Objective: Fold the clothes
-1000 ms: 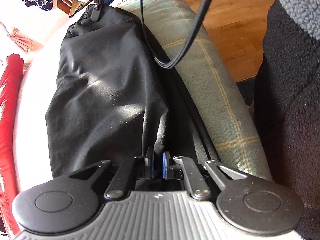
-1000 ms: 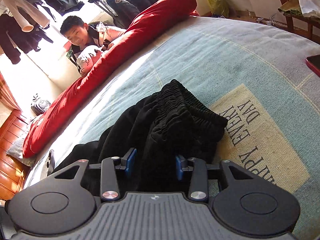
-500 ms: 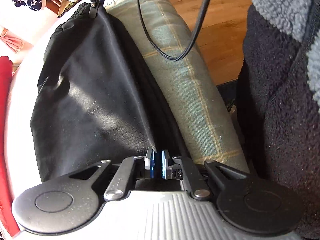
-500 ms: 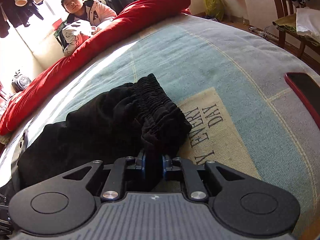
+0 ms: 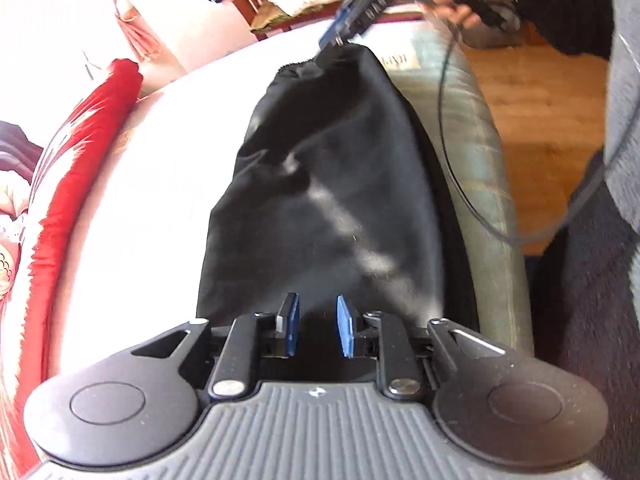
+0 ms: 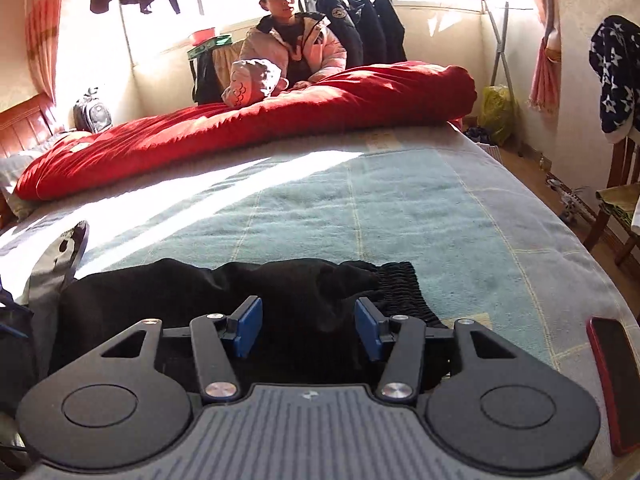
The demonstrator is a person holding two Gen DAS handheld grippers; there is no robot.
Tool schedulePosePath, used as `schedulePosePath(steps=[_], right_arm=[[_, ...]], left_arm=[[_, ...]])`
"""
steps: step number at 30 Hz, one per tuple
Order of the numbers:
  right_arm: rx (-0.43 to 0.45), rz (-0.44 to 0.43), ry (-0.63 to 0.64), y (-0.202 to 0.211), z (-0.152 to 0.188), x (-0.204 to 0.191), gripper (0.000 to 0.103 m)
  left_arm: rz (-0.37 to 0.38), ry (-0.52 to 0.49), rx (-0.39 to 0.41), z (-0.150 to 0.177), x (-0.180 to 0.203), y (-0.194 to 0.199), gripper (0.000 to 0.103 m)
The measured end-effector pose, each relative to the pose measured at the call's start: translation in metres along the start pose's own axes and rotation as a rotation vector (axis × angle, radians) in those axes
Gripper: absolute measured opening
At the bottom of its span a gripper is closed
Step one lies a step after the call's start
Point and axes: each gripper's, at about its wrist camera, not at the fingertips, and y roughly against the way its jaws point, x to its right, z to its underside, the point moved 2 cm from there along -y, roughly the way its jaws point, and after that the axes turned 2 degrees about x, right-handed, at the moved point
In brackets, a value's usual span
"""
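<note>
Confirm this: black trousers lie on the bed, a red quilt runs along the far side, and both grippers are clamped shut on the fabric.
Not quite. Both grippers are open: the left gripper in the left wrist view, the right gripper in the right wrist view. The black trousers do lie on the bed, with the red quilt along the far side.

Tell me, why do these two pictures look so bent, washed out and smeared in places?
Left wrist view: fisheye curves the bed; sunlight bleaches the blanket white beside the black trousers; the far right gripper is motion-blurred. Right wrist view: sharper, bright window glare behind, with the red quilt sunlit.
</note>
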Motion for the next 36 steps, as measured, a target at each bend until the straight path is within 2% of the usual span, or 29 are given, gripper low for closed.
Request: schedulePosePath(steps=[1, 4, 6, 8, 10, 13, 16, 19, 23, 24, 29, 31, 33, 36], right_arm=[[-0.029, -0.01, 0.023, -0.011, 0.003, -0.006, 0.056], [-0.104, 0.0, 0.08, -0.03, 0.021, -0.018, 0.056], [-0.159, 0.008, 0.087, -0.031, 0.041, -0.013, 0.056], [-0.193, 0.008, 0.068, -0.027, 0.058, -0.006, 0.056], [-0.19, -0.016, 0.049, -0.015, 0.069, 0.0, 0.057], [-0.185, -0.031, 0.038, -0.003, 0.066, 0.001, 0.057], [-0.148, -0.045, 0.074, -0.001, 0.049, -0.011, 0.061], [-0.097, -0.123, 0.114, -0.003, 0.025, -0.03, 0.063], [-0.079, -0.233, 0.133, -0.017, 0.009, -0.053, 0.066], [-0.083, -0.267, 0.116, -0.022, 0.007, -0.058, 0.066], [-0.117, -0.446, 0.033, -0.042, 0.006, -0.085, 0.066], [-0.136, -0.536, 0.024, -0.046, 0.007, -0.101, 0.066], [-0.157, -0.583, 0.046, -0.048, 0.008, -0.119, 0.068], [-0.174, -0.598, 0.079, -0.05, 0.011, -0.136, 0.07]], left_arm=[[0.012, 0.026, 0.018, -0.002, -0.003, -0.011, 0.022], [0.039, 0.044, 0.004, 0.001, 0.004, -0.045, 0.022], [0.047, 0.059, -0.055, 0.012, 0.014, -0.06, 0.022], [0.093, 0.133, -0.075, 0.024, 0.026, -0.06, 0.021], [0.118, 0.199, -0.083, 0.033, 0.036, -0.057, 0.017], [0.127, 0.287, -0.085, 0.041, 0.043, -0.049, 0.017], [0.121, 0.34, -0.091, 0.04, 0.034, -0.044, 0.023], [0.046, 0.355, -0.077, 0.031, 0.021, -0.035, 0.029], [-0.023, 0.56, -0.049, 0.049, -0.007, -0.024, 0.037], [-0.04, 0.612, -0.042, 0.053, -0.014, -0.021, 0.042], [-0.128, 0.868, -0.007, 0.075, -0.049, -0.006, 0.048], [-0.164, 0.97, 0.008, 0.085, -0.063, 0.0, 0.054], [-0.172, 1.09, 0.015, 0.106, -0.067, 0.007, 0.062], [-0.183, 1.208, 0.035, 0.132, -0.067, 0.016, 0.067]])
